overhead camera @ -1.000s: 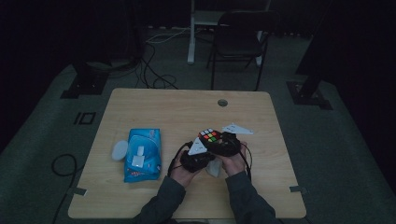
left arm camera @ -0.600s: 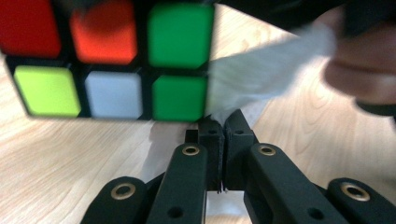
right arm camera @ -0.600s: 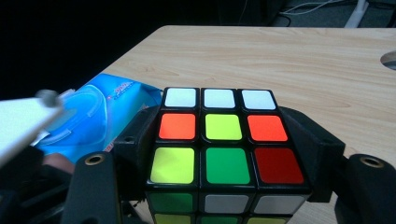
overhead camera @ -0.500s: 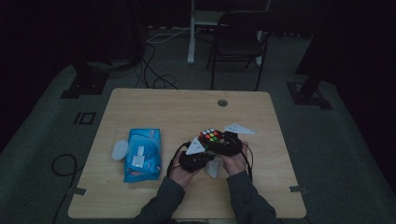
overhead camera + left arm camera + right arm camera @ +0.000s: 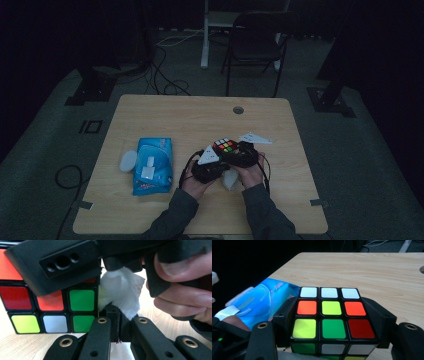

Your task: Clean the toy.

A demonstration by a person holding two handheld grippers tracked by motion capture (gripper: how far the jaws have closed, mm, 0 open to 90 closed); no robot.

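Nothing shifted — right tongs (image 5: 329,340) gripping cube (image 5: 329,315), left tongs (image 5: 117,322) pinching wipe (image 5: 122,295), wipes pack (image 5: 152,165) beside.

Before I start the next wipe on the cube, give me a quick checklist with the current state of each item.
1. Cube clamped in the right gripper: ok, a jaw presses each side in the right gripper view.
2. Left gripper shut on the white wipe: ok, the wipe is pinched at the jaw tips.
3. Wipe touching the cube: ok, it lies against the cube's edge beside the green stickers in the left gripper view.
4. Cube supported: ok, its lower edge rests on the table.
5. Wipes pack out of the way: ok, it lies to the left, apart from the hands.
6. Cube faces clean: cannot tell.
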